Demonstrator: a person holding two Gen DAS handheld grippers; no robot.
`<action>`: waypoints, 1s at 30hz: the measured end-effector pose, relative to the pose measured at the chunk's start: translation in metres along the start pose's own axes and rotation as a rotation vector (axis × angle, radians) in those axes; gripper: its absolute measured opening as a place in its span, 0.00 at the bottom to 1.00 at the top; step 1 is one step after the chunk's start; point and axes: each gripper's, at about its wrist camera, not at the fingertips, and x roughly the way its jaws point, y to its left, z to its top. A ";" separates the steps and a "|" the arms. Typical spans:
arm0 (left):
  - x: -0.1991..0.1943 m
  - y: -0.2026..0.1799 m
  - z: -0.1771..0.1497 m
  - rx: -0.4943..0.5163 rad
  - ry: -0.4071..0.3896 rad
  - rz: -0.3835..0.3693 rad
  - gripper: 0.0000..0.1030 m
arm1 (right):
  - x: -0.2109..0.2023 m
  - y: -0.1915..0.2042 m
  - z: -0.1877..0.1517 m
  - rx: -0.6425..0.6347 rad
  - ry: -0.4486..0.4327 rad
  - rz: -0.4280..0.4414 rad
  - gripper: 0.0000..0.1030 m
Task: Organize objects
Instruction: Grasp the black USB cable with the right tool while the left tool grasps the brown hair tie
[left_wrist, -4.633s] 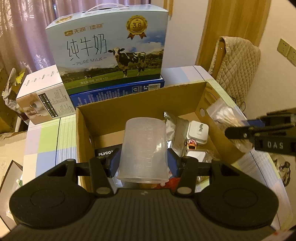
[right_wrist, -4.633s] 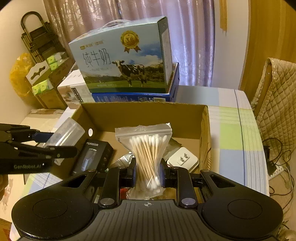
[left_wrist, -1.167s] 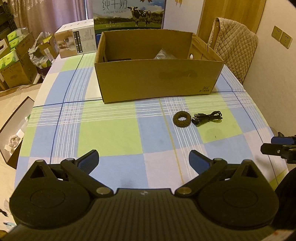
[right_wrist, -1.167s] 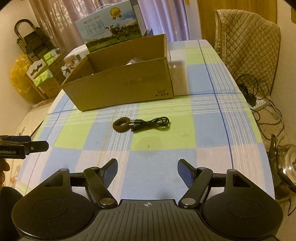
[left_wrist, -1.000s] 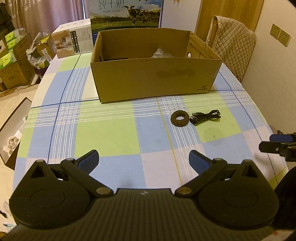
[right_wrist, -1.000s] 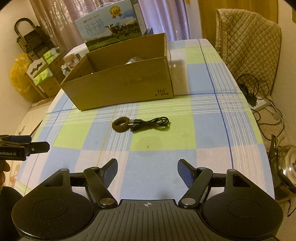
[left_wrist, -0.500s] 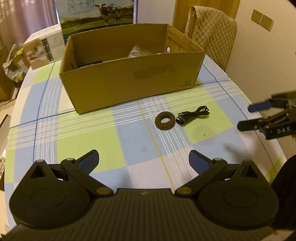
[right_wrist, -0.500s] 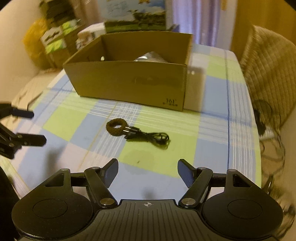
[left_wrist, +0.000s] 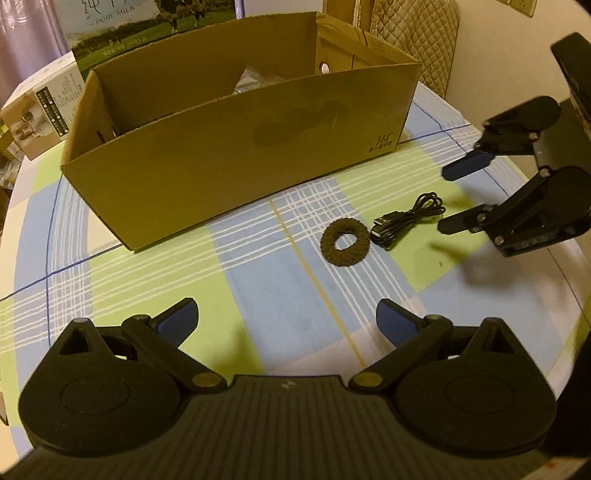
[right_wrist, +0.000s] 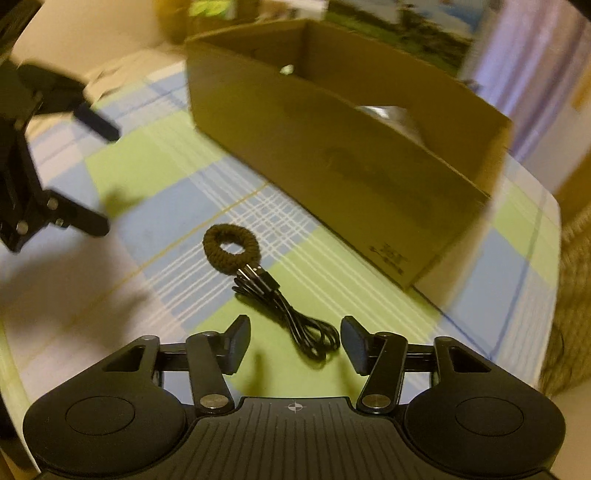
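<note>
A: On the checked bench cloth, in front of the cardboard box (left_wrist: 236, 147), what is lying there?

B: A coiled black cable (right_wrist: 291, 314) with its plug end touching a brown braided hair tie (right_wrist: 229, 248). Both lie on the bench (left_wrist: 280, 302), near the box's front wall but apart from it.

A: And the right tool (right_wrist: 294, 341)?

B: Its fingers stand spread wide, holding nothing. In the right wrist view the looped end of the cable lies between the two fingertips, close to them; I cannot tell whether either pad touches it.

A: The left tool (left_wrist: 284, 319)?

B: Wide open too, and empty, over a bare stretch of cloth on the near side of the hair tie, well apart from it.

A: Anything beyond the box?

B: A milk carton (left_wrist: 155, 22) printed with a cow stands behind it, and a white carton (left_wrist: 40, 107) sits by its left corner. Something silvery (left_wrist: 251, 81) shows inside the box. A quilted chair back (left_wrist: 413, 33) is at the far right.
</note>
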 end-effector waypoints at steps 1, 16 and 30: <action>0.003 0.001 0.001 -0.002 0.001 -0.004 0.98 | 0.006 0.001 0.002 -0.033 0.008 0.005 0.48; 0.029 0.005 0.006 -0.014 0.013 -0.022 0.92 | 0.041 -0.002 0.011 0.050 0.134 0.077 0.13; 0.061 -0.021 0.024 -0.004 -0.040 -0.074 0.69 | 0.022 -0.039 -0.033 0.770 -0.012 0.008 0.12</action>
